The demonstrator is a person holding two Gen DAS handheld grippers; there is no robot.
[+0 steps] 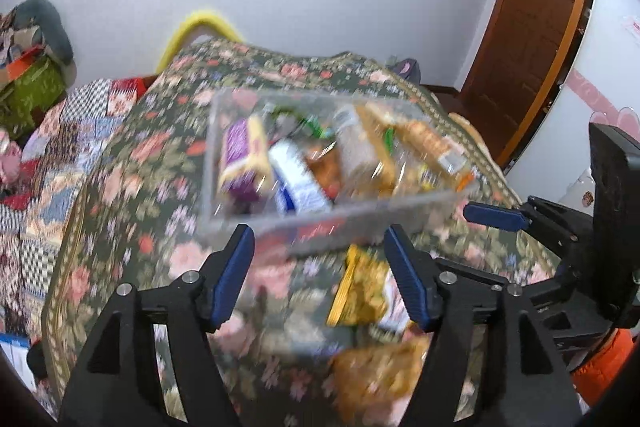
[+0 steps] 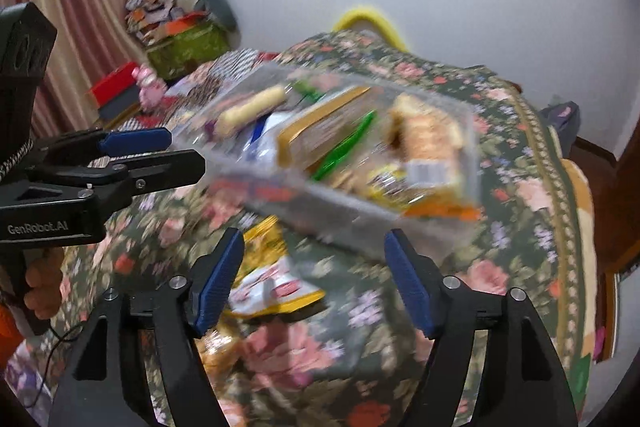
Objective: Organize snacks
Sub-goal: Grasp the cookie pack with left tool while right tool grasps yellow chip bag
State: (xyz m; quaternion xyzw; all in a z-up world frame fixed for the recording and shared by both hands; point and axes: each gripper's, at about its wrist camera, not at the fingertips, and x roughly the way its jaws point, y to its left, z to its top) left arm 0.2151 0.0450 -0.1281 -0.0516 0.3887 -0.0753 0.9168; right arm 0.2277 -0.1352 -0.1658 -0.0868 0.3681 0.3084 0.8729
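Note:
A clear plastic bin point(image 1: 208, 163) sits on the floral bedspread, filled with snack packs: a purple-and-yellow pack point(image 1: 242, 163), a white-and-blue one point(image 1: 298, 179) and tan packs. My left gripper point(image 1: 318, 233) is open just in front of the bin's near wall, nothing between its pads. A yellow snack packet point(image 1: 360, 291) lies loose below it, and an orange-brown packet point(image 1: 376, 379) lies nearer still. In the right wrist view the bin point(image 2: 352, 223) is blurred. My right gripper point(image 2: 315, 234) is open and empty before it, with the yellow-and-white packet point(image 2: 276, 287) to its lower left.
The floral bedspread point(image 1: 132, 211) covers the whole surface. A patchwork quilt point(image 1: 52, 163) and a green box point(image 2: 188, 47) lie to the left. A brown door point(image 1: 532, 27) stands at the right. A hand point(image 2: 40, 279) holds the left gripper's handle.

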